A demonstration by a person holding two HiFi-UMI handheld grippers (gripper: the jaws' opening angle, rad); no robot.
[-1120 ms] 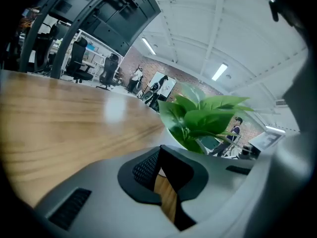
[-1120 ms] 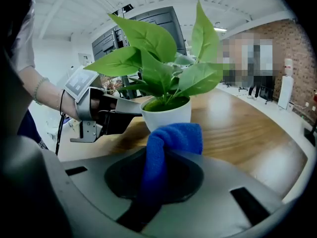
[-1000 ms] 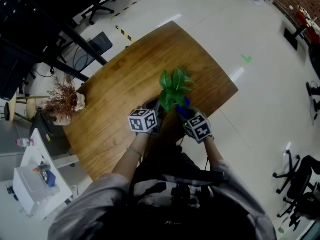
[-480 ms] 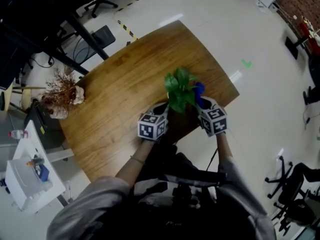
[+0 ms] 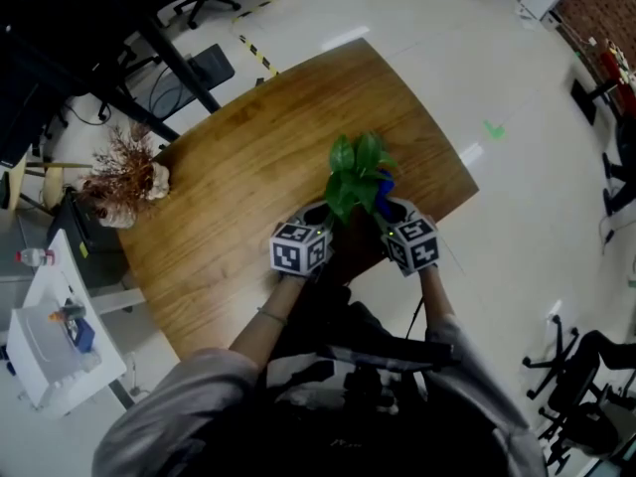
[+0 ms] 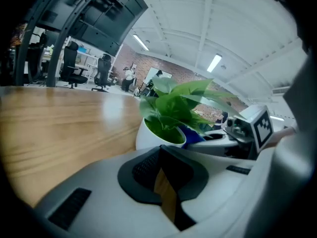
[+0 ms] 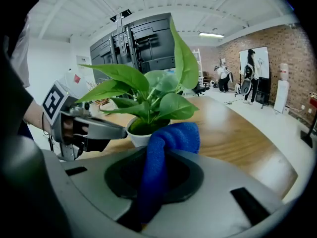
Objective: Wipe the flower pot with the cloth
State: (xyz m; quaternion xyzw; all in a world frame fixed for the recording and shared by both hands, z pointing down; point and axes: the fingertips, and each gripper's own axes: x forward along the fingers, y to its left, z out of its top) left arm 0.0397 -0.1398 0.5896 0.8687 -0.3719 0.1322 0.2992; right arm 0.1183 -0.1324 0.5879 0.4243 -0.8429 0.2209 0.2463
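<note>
A white flower pot (image 6: 152, 136) with broad green leaves (image 5: 355, 173) stands near the front edge of the wooden table (image 5: 238, 177). In the head view the leaves hide the pot. My right gripper (image 7: 156, 175) is shut on a blue cloth (image 7: 168, 145), and the cloth's bunched end lies against the pot's (image 7: 139, 137) right side. The cloth (image 5: 387, 183) shows just right of the leaves. My left gripper (image 6: 162, 170) is shut with nothing in it. Its tip (image 7: 121, 131) sits close by the pot's left side; contact cannot be told.
A dried brown plant arrangement (image 5: 126, 180) stands at the table's left end. The table's front edge (image 5: 328, 284) runs just under both grippers. A white cart (image 5: 48, 338) is on the floor at the left, with office chairs (image 5: 586, 371) at the right.
The right gripper carried the cloth from the pot's near side out round its right side, then drew back slightly. The left gripper has stayed by the pot's left side.
</note>
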